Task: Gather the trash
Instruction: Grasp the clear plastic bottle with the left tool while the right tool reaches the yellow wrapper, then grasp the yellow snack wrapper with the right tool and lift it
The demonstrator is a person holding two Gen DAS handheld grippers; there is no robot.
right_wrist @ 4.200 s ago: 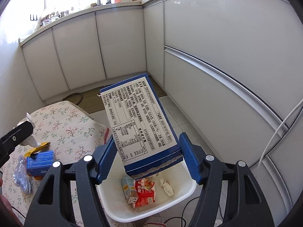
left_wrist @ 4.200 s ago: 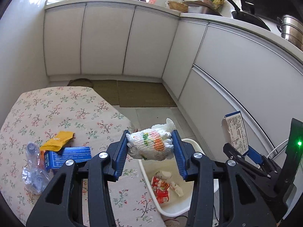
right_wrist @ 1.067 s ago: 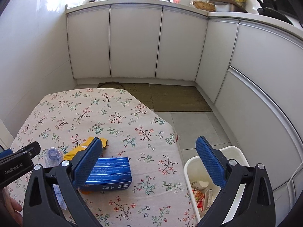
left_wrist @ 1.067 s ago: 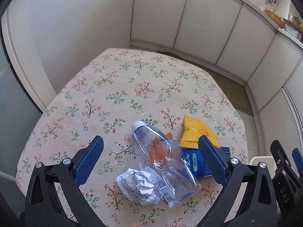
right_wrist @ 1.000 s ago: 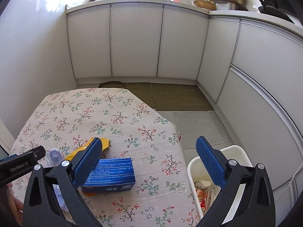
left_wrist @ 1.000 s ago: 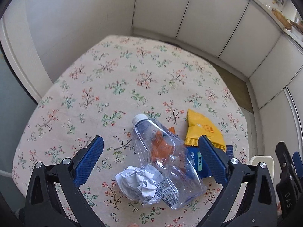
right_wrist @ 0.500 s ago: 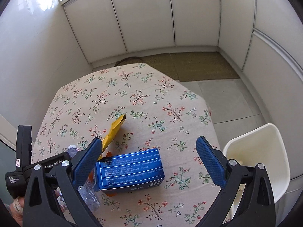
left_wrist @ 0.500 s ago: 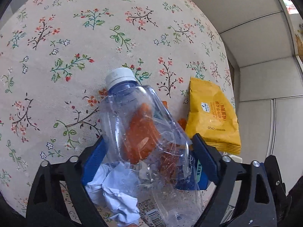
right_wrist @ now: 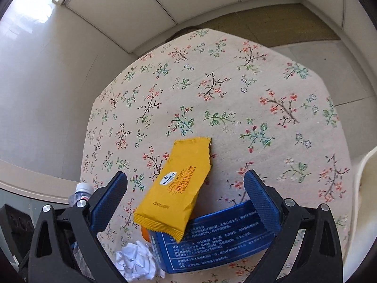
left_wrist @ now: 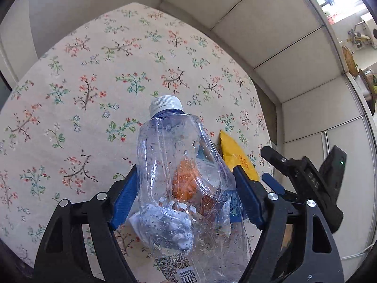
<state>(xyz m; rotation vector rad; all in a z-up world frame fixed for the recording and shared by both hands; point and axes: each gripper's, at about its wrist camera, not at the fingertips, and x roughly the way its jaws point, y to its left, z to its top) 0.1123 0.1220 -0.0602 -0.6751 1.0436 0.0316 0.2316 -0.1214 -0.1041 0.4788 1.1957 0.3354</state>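
Left wrist view, left to right: the floral-print tablecloth on the round table [left_wrist: 77, 108] fills the left and centre of the frame. The left gripper [left_wrist: 186, 197] sits at bottom centre w/ the crushed clear plastic bottle with white cap [left_wrist: 179, 172] between its blue pads, cap pointing to the top of the frame. Jaws have just been closing; left pad looks to touch the bottle's side, the right one is at its crumpled edge, but whether they really press can't be told through the clear plastic. Seen through the bottle at lower centre: a crumpled white paper ball [left_wrist: 162, 228], and an orange scrap [left_wrist: 186, 184] just right of it. Right of the bottle a yellow foil snack wrapper [left_wrist: 235, 155] pokes out. Black body of the other gripper is at mid right; white cabinet doors [left_wrist: 271, 30] run across upper right.

Right wrist view, left to right: bottle's cap shows at lower left [right_wrist: 82, 189], behind the left finger. Paper ball [right_wrist: 136, 261] lies at bottom, left of centre. The right gripper [right_wrist: 186, 195] is wide open, nothing pinched; it hangs over the wrapper [right_wrist: 176, 186], which lies diagonally in the gap, lower end overlapping a flat blue printed cardboard box [right_wrist: 212, 238] at bottom centre. Right pad is above the box's upper right corner; contact can't be told. A white plastic bin's rim [right_wrist: 367, 181] shows at the right edge, off the table. Tan floor mat [right_wrist: 271, 21] at top, right of centre.
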